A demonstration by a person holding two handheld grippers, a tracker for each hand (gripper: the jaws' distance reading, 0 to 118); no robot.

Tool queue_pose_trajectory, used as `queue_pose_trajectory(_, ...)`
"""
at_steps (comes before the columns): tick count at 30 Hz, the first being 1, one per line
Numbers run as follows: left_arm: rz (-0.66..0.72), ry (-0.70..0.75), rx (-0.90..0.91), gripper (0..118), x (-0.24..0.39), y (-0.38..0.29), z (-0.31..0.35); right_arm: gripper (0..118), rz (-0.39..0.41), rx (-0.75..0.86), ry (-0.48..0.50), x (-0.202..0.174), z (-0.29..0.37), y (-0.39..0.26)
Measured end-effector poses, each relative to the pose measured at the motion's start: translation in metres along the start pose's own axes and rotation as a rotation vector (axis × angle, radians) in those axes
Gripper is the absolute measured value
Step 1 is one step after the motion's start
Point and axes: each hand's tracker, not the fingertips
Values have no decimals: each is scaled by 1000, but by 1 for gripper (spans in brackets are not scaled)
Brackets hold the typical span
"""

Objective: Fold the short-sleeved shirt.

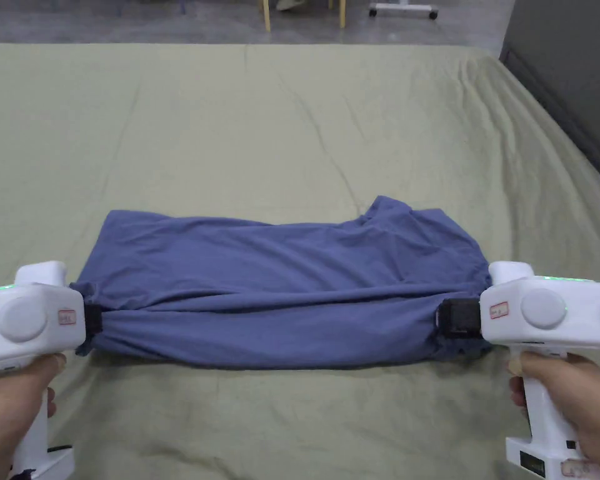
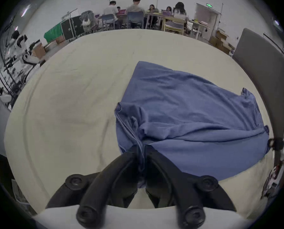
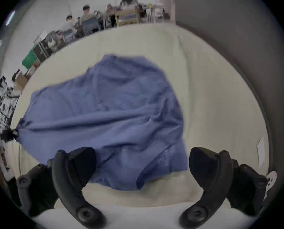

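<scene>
- The blue shirt [image 1: 280, 294] lies folded lengthwise on the olive sheet [image 1: 292, 125], stretched sideways between the two grippers.
- The left gripper [image 2: 142, 147] has its jaws pinched together on a bunched edge at the shirt's left end.
- The right gripper [image 3: 142, 156] sits at the shirt's right end, its jaws spread wide apart, cloth lying loose between them, gripped by neither.
- People sit at desks beyond the bed.

Even, soft overhead light, faint shadows. Both gripper views fisheye-warped with dark corners; right gripper view motion-blurred beyond its fingers [image 3: 78, 163].
</scene>
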Motion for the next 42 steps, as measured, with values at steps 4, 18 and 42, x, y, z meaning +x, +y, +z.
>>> queue_pose_trajectory(4, 57, -26, -11, 5, -11, -8, 4, 31, 13, 52, -32, 15, -25, -10)
queue_pose_trajectory(18, 115, -168, -77, 5, -55, -74, 83, 7, 8, -16, 88, 29, 105, -66)
queue_pose_trajectory(42, 324, -386, 190, 118, -47, -112, 145, 118, -81, 289, 1, 52, 132, -90)
